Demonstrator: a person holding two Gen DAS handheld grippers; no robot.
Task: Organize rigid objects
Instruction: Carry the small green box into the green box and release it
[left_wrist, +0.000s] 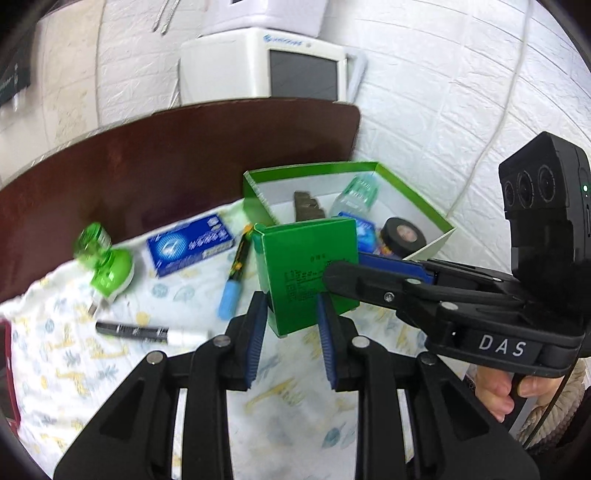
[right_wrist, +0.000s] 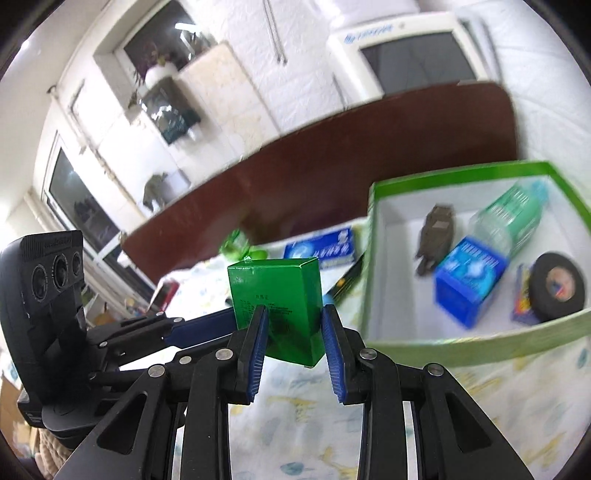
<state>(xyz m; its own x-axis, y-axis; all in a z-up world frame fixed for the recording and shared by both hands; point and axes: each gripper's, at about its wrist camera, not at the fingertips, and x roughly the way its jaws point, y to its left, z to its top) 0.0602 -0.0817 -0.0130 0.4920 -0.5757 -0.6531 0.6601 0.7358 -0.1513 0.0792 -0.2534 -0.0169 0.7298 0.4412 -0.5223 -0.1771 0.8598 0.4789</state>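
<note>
A small green carton (left_wrist: 308, 273) stands upright, held between both grippers over the patterned cloth (left_wrist: 92, 354). My left gripper (left_wrist: 291, 314) grips its lower part. My right gripper (right_wrist: 293, 321) grips it from the other side; the carton (right_wrist: 277, 299) sits between its blue pads. The right gripper's arm (left_wrist: 424, 291) reaches in from the right in the left wrist view. A green-rimmed white box (right_wrist: 476, 339) lies right of the carton, holding a blue carton (right_wrist: 467, 273), a clear bottle (right_wrist: 513, 218), a black tape roll (right_wrist: 556, 290) and a dark object (right_wrist: 436, 232).
On the cloth to the left lie a blue flat box (left_wrist: 190, 243), a green plug-in device (left_wrist: 107, 262), a blue-capped marker (left_wrist: 232, 280) and a black-and-white pen (left_wrist: 147, 332). A dark brown tabletop (left_wrist: 166, 158) lies behind. A white monitor (left_wrist: 269, 66) stands beyond it.
</note>
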